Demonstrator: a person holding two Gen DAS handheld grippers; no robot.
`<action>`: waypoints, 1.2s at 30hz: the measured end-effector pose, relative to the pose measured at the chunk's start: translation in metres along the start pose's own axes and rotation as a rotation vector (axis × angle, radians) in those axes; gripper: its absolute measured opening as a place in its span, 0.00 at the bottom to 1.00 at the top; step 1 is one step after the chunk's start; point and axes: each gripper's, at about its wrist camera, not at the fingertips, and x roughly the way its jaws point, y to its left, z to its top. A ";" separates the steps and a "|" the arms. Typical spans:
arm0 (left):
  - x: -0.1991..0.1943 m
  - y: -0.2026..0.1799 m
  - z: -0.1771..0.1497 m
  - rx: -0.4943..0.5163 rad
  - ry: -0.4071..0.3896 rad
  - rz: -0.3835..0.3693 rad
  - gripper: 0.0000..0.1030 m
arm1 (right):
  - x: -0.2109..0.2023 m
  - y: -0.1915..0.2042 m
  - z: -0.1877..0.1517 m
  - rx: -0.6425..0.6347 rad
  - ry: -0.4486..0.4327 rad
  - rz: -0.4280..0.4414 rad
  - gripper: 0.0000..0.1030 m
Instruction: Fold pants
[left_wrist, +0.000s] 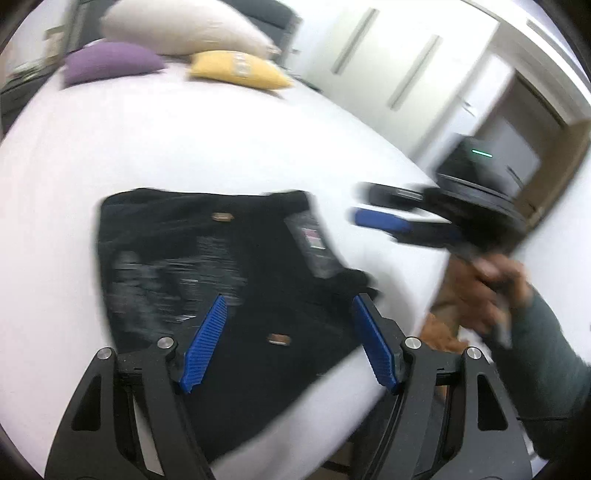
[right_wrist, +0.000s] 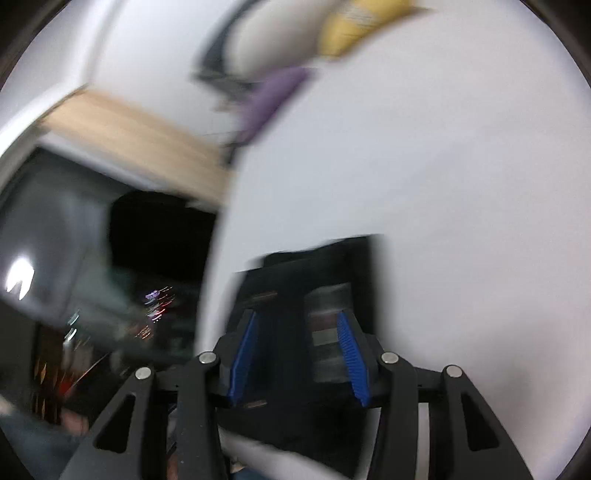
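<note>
Black pants (left_wrist: 229, 258) lie folded into a compact block on the white bed (left_wrist: 184, 140), with a label near the waistband and two small tan tags. My left gripper (left_wrist: 288, 306) is open and empty, just above the pants' near edge. My right gripper (left_wrist: 364, 206) shows in the left wrist view to the right of the pants, held in a hand, fingers apart. In the right wrist view the right gripper (right_wrist: 297, 319) is open above the pants (right_wrist: 317, 266). Both views are motion-blurred.
A beige pillow (left_wrist: 184, 29), a purple cushion (left_wrist: 107, 62) and a yellow cushion (left_wrist: 236, 68) lie at the bed's far end. White wardrobe doors (left_wrist: 388, 59) stand on the right. The bed edge runs close behind the right gripper, with wooden floor (right_wrist: 129, 144) beyond.
</note>
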 end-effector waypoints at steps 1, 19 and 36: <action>0.004 0.008 0.000 -0.013 -0.004 0.010 0.67 | 0.007 0.009 -0.005 -0.024 0.024 0.020 0.48; 0.050 0.044 -0.023 -0.058 0.092 0.046 0.67 | 0.041 -0.002 0.027 0.034 0.079 -0.027 0.54; -0.033 0.103 0.009 -0.180 -0.048 0.138 0.88 | -0.041 -0.064 0.004 0.183 -0.068 -0.243 0.70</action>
